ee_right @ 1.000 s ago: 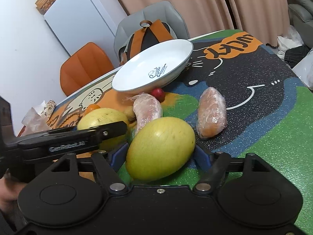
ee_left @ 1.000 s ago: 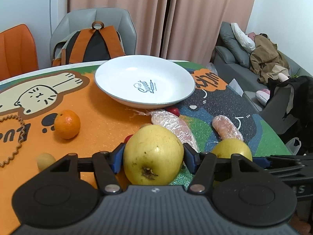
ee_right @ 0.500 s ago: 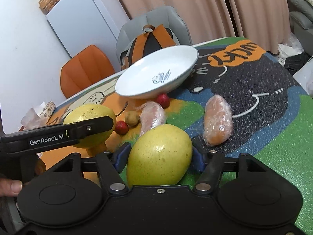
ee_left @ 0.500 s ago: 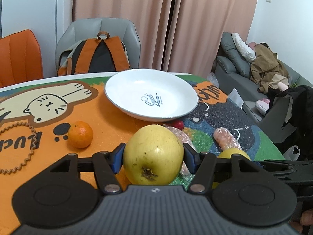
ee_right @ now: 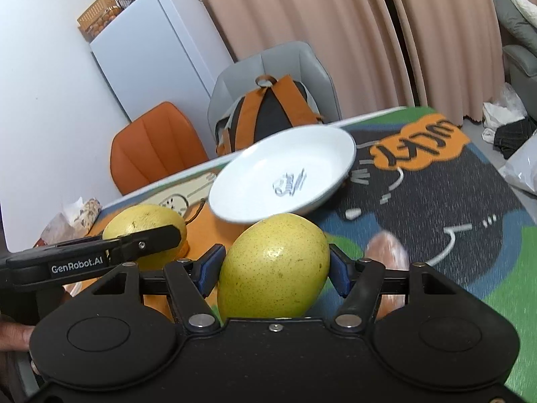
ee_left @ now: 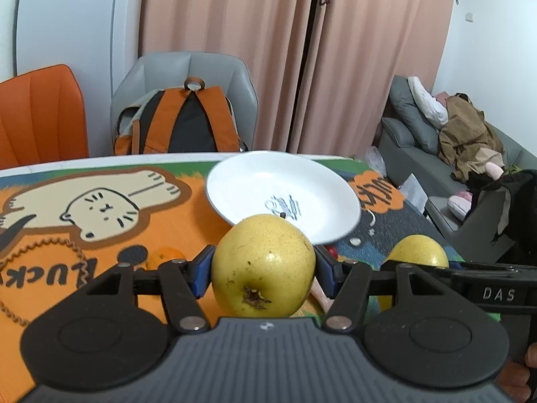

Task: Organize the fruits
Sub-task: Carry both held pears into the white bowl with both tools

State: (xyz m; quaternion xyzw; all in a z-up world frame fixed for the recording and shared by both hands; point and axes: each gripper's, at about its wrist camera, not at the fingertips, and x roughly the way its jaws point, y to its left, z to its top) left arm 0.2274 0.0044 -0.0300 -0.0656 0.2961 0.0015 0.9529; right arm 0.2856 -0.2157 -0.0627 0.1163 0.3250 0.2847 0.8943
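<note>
Two yellow pears travel toward the dish: in the left wrist view the left gripper (ee_left: pixel 263 270) clamps a round yellow pear (ee_left: pixel 263 267) at lower centre of the frame, blue pads pressed to both flanks, calyx end facing the camera; in the right wrist view the right gripper (ee_right: pixel 273 270) has just been closing and now grips a longer, egg-shaped pear (ee_right: pixel 273 267) at lower centre, tilted with its narrow end up and to the right. The empty white plate (ee_left: pixel 235 181) with a blue logo sits on the cartoon-cat table mat (ee_left: pixel 188 221) just above each pear in frame, centre of both views; the right gripper's pear peeks in at the lower right of the left view, the left gripper's at the lower left of the right view. Still on the mat: a mandarin (ee_left: pixel 164 256) at lower left of centre behind the left gripper, a small red fruit (ee_left: pixel 332 251) under the plate's near rim, and a plastic-wrapped orange item (ee_right: pixel 386 252) at right of centre in the right view. The step in hand appears to be carrying both pears over the near rim; done well, each likely clears the rim before descending, the two land apart on the plate's floor so neither knocks the other, and the jaws open only once the fruit rests, since round pears roll in a shallow dish.
</note>
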